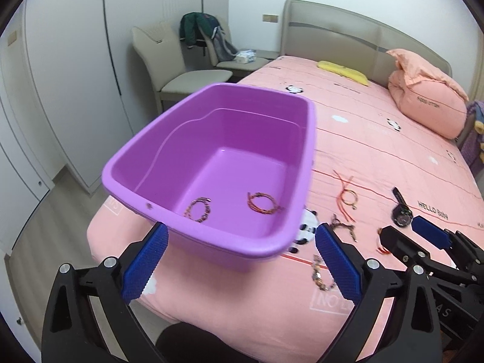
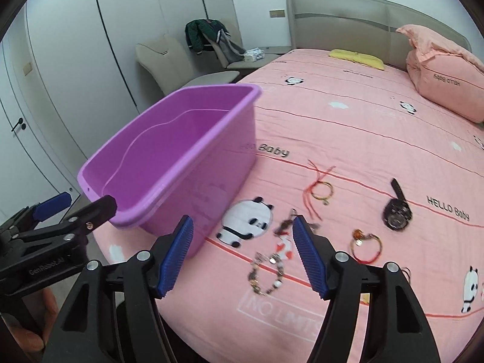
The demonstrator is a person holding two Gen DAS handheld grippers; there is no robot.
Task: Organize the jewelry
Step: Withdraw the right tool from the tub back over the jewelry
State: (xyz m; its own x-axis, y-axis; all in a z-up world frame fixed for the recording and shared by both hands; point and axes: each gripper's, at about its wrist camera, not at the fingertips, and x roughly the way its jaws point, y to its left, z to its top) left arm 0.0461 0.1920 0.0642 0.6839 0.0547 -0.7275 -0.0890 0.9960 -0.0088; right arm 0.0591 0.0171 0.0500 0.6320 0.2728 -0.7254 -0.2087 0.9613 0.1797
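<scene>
**A:** Pink bedding (image 2: 348, 127) carries everything here. How do the hand-held grippers stand?

**B:** The left hand-held gripper (image 1: 240, 260) is spread wide, empty, its pads either side of the tub's (image 1: 157, 139) near rim without touching it. The right hand-held gripper (image 2: 242, 255) is also spread and pinches nothing; it hangs over loose pieces on the bed.

**A:** Where is the jewelry?

**B:** Two bracelets (image 1: 262, 203) already lie in the tub. Outside it: a beaded bracelet (image 2: 266, 273) just below the right pads, a small dark charm piece (image 2: 286, 225) by the right-hand pad, a red-cord bangle (image 2: 320, 192) further out, another gold-and-red bangle (image 2: 366, 246) to the right, and a watch (image 2: 396, 211) well apart.

**A:** So the next pick?

**B:** Probably the beaded bracelet, being nearest. I'd come down with one pad inside the loop and one outside, so the beads get pinched rather than pushed along the quilt. The bedding is soft, so press lightly or fabric gets caught too. Lift clear of the tub's rim before letting go.
</scene>
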